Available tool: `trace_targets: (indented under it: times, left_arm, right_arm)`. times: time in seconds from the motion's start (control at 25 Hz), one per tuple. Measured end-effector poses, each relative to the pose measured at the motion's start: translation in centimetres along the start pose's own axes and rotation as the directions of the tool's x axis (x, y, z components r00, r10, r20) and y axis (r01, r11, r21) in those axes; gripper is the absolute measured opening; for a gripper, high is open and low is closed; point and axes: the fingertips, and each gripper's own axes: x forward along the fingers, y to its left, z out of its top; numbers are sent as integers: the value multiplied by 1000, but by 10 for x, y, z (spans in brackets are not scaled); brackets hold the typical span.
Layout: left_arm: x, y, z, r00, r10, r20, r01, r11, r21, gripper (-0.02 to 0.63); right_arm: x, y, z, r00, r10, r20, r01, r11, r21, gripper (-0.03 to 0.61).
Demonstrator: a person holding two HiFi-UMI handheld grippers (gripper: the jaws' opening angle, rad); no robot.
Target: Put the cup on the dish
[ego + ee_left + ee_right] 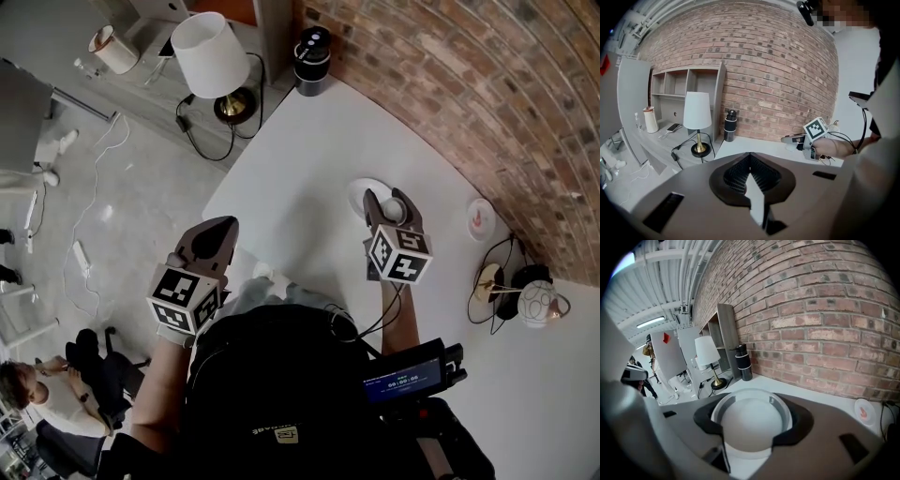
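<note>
A white cup (395,208) sits between the jaws of my right gripper (391,205), which is shut on it. It is held just over a white dish (360,191) on the white table (309,159). In the right gripper view the cup (751,425) fills the gap between the jaws, and the dish's rim (725,403) rings it from behind. Whether cup and dish touch I cannot tell. My left gripper (223,228) hangs beyond the table's near-left edge, shut and empty, its jaws (750,157) pressed together.
A small saucer with a red mark (481,217) lies by the brick wall. A black bottle (312,58) stands at the table's far corner. A white lamp (211,56) is on the low shelf. Ornaments and cables (525,295) crowd the right edge.
</note>
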Motion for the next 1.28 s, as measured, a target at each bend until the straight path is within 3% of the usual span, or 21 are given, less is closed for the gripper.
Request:
trace_targets:
  times: [0.8, 1.28]
  left_arm:
    - [-1, -5, -21, 985, 150, -81, -153, 988, -28, 5]
    - [3, -11, -28, 977, 188, -104, -193, 981, -37, 5]
  right_arm:
    - [79, -30, -57, 990, 23, -137, -42, 990, -138, 245]
    - [113, -43, -88, 984, 22, -178, -49, 988, -148, 247]
